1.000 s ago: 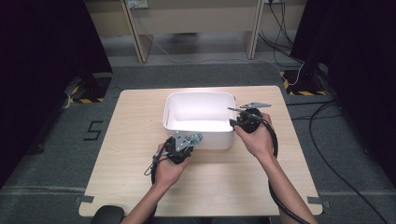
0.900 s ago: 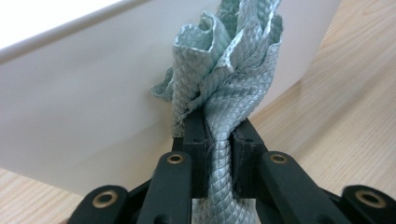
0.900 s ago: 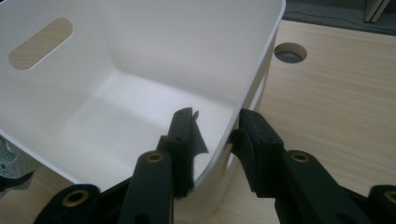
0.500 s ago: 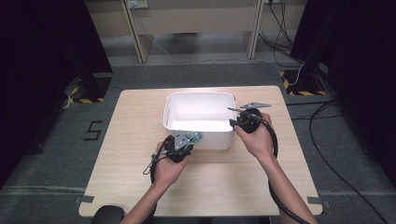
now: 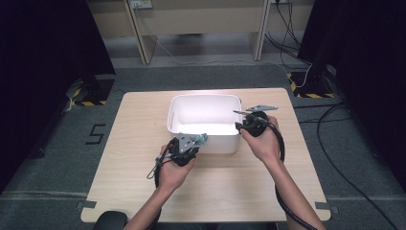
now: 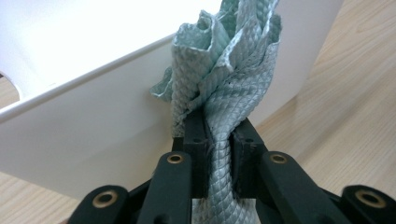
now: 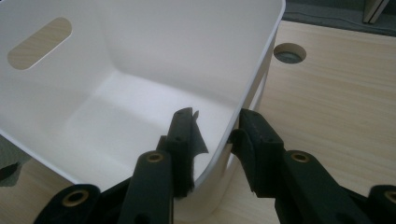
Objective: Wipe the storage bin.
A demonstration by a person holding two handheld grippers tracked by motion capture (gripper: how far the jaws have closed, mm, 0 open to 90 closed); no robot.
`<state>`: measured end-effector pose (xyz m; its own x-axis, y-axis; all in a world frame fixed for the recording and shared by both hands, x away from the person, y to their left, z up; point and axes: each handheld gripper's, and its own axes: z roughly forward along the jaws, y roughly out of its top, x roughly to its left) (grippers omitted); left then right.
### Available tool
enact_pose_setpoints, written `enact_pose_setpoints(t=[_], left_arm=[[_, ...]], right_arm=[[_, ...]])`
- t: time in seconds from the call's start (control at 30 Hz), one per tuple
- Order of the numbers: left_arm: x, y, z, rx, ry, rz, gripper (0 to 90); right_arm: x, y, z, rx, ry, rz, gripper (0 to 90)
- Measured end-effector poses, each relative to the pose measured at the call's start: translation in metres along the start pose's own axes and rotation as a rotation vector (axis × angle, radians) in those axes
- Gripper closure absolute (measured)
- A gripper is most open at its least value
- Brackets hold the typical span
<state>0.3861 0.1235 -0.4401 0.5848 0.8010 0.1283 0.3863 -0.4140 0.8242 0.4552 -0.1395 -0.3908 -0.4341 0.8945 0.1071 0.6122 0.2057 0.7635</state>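
On the wooden table (image 5: 134,158), a white bin (image 5: 203,139) stands at centre. Left gripper (image 6: 218,140): jaws clamped on a pale green cloth (image 6: 229,74), held against the bin's near outer wall. Right gripper (image 7: 215,135): jaws straddle the bin's right rim, one inside, one outside; pad contact cannot be determined. Cloth's lower end is cut off.

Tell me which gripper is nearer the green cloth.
Left. The left gripper is clamped on the green cloth beside the white bin; the right gripper straddles the bin's far corner wall.
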Motion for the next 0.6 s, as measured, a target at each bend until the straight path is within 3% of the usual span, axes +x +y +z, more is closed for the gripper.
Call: enact_pose_setpoints(t=[0.23, 0.6], left_arm=[[-0.0067, 0.0040, 0.0036, -0.006, -0.016, 0.000, 78.9], [-0.0083, 0.0045, 0.0051, -0.006, -0.007, 0.008, 78.8]], right_arm=[[0.0003, 0.0000, 0.0001, 0.000, -0.002, -0.001, 67.4], [0.0003, -0.0001, 0.0000, -0.001, -0.003, -0.001, 67.4]])
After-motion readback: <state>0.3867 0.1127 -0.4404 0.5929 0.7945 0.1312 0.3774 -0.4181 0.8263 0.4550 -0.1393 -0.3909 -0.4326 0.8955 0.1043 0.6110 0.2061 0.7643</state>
